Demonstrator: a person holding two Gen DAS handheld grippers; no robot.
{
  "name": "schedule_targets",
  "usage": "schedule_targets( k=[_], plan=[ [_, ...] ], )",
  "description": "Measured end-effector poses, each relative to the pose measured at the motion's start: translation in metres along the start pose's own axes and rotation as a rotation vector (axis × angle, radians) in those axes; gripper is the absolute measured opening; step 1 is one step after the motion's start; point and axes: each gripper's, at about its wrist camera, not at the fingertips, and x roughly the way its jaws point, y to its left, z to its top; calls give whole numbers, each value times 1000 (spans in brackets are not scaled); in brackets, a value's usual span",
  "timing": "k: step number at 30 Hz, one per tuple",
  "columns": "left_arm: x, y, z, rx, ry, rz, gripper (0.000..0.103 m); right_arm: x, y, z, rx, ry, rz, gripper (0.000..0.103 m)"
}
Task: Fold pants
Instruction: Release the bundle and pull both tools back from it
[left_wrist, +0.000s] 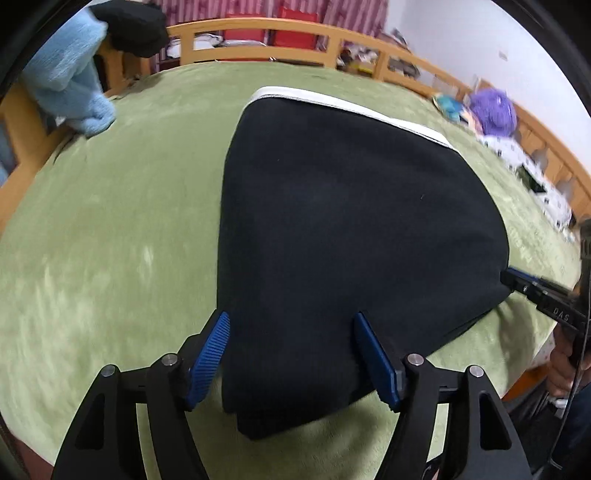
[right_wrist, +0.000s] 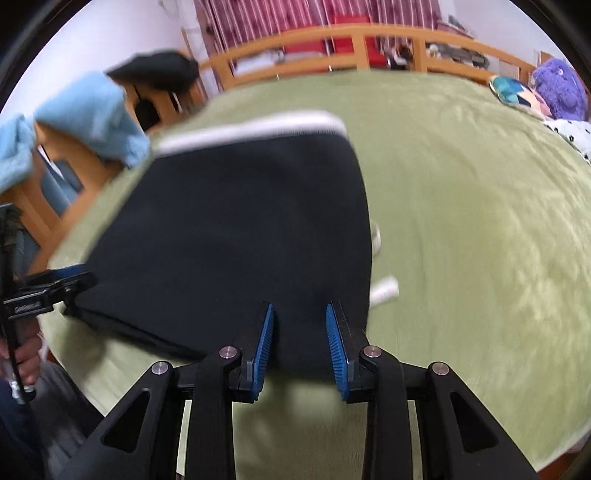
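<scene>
With the folded black pants (left_wrist: 351, 229) laid on the green blanket (left_wrist: 110, 240), both the left gripper (left_wrist: 291, 354) and right gripper (right_wrist: 300, 343) are held open over the near edge, so another fold is probably called for.

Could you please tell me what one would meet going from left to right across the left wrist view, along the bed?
Light blue garment → bare green blanket → folded black pants → right gripper at the pants' right edge.
</scene>
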Motion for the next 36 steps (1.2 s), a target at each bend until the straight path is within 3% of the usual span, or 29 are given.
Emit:
schedule_targets(
  k=[5,11,18,21,29,33,36],
  plan=[
    [-14,6,10,-26,36,-32,70,-13,-11,6,57,24,57,30],
    [-19,1,60,-19,-38,-34,70,-33,-14,50,31,-87,35,32],
    [17,-20,140,-26,-99,-127,70,14,0,129,-19,-145,21,32],
    [45,-15,161,-63,-85,-160,70,41,-1,143,-44,-135,22,32],
    [101,-2,168,-124,-6,-151,70,88,-28,146,29,-93,-23,23],
    [94,-3,163,-130,-6,-151,70,96,-28,150,21,-90,-73,21],
    [79,-9,152,-82,1,-86,70,83,-32,143,47,-104,-92,23]
  ],
)
